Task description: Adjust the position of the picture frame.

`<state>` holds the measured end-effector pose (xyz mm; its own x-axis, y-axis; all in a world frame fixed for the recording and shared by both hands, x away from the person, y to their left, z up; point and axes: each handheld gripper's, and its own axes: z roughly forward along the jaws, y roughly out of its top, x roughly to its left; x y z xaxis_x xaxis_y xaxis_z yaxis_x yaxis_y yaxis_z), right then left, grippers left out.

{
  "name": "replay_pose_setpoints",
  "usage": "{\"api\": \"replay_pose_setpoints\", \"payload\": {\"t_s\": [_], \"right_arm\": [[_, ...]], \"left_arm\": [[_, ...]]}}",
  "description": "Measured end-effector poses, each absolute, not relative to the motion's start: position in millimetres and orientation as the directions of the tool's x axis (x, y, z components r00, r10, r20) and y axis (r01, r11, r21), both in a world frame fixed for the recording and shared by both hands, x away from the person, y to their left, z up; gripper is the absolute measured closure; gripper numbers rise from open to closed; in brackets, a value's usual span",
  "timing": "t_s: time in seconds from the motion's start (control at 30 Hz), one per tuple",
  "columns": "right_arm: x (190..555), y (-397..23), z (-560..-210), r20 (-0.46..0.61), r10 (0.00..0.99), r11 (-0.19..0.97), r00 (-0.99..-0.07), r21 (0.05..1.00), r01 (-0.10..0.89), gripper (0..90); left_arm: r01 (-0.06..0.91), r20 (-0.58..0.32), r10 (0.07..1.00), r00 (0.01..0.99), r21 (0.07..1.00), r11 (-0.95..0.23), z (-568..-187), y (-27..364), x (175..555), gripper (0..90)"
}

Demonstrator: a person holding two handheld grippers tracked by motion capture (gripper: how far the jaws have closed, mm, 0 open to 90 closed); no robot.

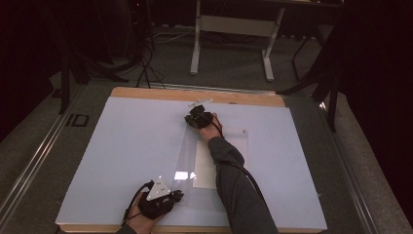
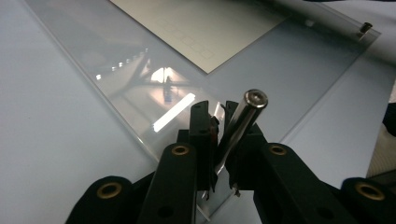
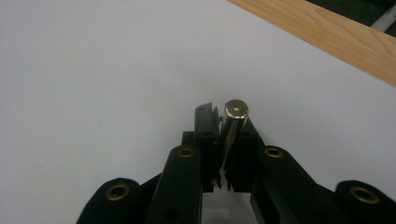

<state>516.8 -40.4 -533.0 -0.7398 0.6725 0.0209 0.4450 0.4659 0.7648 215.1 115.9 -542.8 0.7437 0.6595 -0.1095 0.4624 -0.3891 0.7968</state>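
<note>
In the high view, a clear acrylic sheet (image 1: 214, 161) lies on the table (image 1: 126, 146) over a white paper (image 1: 207, 168); the left claw (image 1: 176, 196) holds its near corner and the right claw (image 1: 193, 118) its far corner. I judge the step is to lift or shift the sheet, so both hands should move together and keep it level, because it can bend or slip. There is much free table on the left, while the wooden far edge (image 1: 146, 92) is near the right claw. In the left gripper view, the left claw (image 2: 218, 135) is pressed together on a metal standoff pin (image 2: 243, 121) at the sheet's corner (image 2: 154, 135). In the right gripper view, the right claw (image 3: 219, 128) pinches a similar pin (image 3: 232, 119), with the wooden edge (image 3: 327, 32) just ahead.
</note>
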Motion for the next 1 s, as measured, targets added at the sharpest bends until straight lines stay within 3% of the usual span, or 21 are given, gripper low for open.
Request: {"api": "replay_pose_setpoints", "payload": {"t_s": [0.23,0.6,0.9,1.0], "right_arm": [[515.8,-39.0,-531.2,0.004,0.675,0.484,-0.738,0.753,0.446,85.1],[515.2,-87.5,-496.8,0.003,0.728,0.418,-0.686,0.791,0.447,84.7],[488.5,-142.3,-474.6,-0.037,0.754,0.395,-0.656,0.823,0.408,85.3],[473.2,-156.1,-469.9,-0.074,0.763,0.424,-0.643,0.808,0.409,85.4]], "left_arm": [[0.452,-0.101,0.663,0.742,0.806,-0.382,-540.6,117.2,214.0,83.7],[0.433,-0.124,0.779,0.614,0.878,-0.202,-515.0,166.1,233.8,80.3],[0.442,-0.178,0.848,0.499,0.894,-0.072,-503.3,203.3,289.9,79.4],[0.472,-0.174,0.854,0.491,0.877,-0.092,-501.9,205.2,317.4,82.9]]}}
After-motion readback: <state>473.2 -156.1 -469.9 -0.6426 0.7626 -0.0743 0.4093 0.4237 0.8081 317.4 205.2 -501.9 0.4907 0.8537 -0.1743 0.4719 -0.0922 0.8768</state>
